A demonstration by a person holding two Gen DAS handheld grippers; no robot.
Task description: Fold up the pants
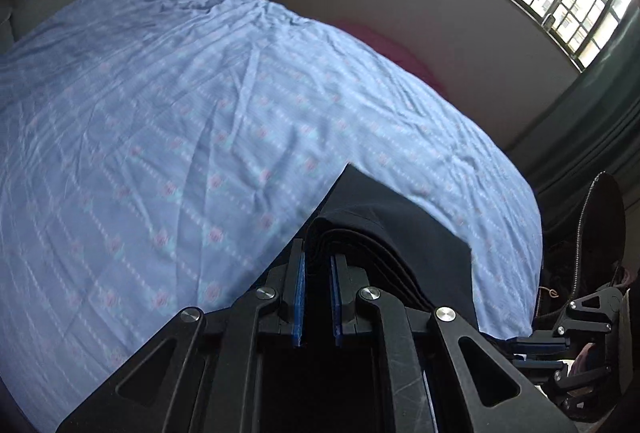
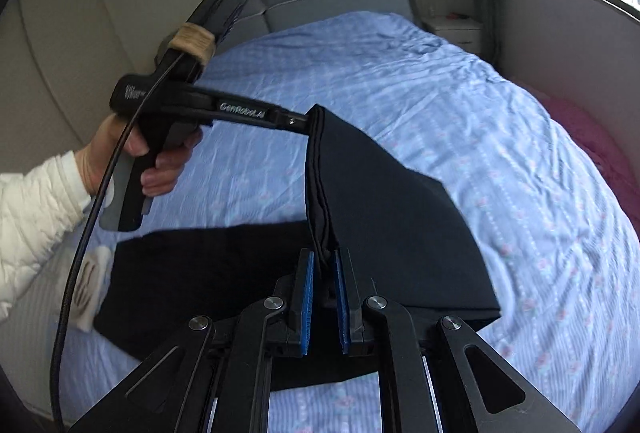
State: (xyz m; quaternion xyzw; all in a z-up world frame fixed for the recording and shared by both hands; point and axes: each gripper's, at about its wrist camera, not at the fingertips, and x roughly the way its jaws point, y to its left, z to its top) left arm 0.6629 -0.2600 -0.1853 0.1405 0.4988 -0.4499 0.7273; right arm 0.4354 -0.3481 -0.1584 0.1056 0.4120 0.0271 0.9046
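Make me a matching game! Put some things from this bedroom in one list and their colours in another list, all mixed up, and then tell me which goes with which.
Things:
1. pants
2. bedsheet
3. sleeve
4. blanket beside the bed

Colours:
A. pink
B. white
C. black
D. light blue with small flowers

Pairs: 1-C, 2-D, 3-B, 4-A
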